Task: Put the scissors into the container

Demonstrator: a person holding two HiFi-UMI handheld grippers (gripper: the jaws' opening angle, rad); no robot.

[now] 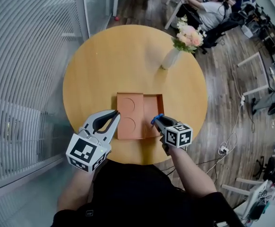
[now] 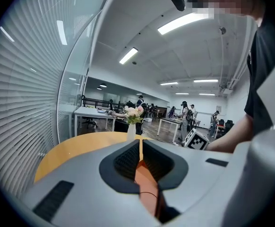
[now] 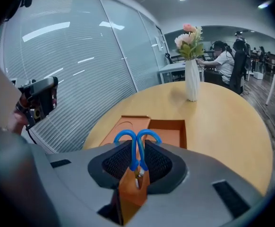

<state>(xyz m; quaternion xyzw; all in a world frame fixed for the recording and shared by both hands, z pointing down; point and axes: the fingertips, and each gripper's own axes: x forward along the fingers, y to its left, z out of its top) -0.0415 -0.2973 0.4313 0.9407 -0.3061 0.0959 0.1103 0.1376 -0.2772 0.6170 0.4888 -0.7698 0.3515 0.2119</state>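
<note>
An orange box lies open near the table's front edge, its tray [image 1: 152, 105] [image 3: 168, 129] at the right and its lid [image 1: 129, 108] [image 3: 125, 124], marked with two circles, flat at the left. My right gripper [image 1: 155, 119] [image 3: 137, 146] is shut on the blue-handled scissors [image 1: 157, 117] [image 3: 126, 132], handles pointing ahead, over the tray's near right corner. My left gripper [image 1: 115, 114] [image 2: 140, 144] is shut, its tips at the lid's left edge. Orange lid shows under its jaws; whether they pinch the lid I cannot tell.
A white vase of pink flowers [image 1: 170, 58] [image 3: 191, 82] [image 2: 131, 129] stands on the round wooden table [image 1: 104, 60] behind the box. A slatted glass wall [image 1: 29, 79] runs along the left. People sit at desks [image 1: 208, 11] beyond the table.
</note>
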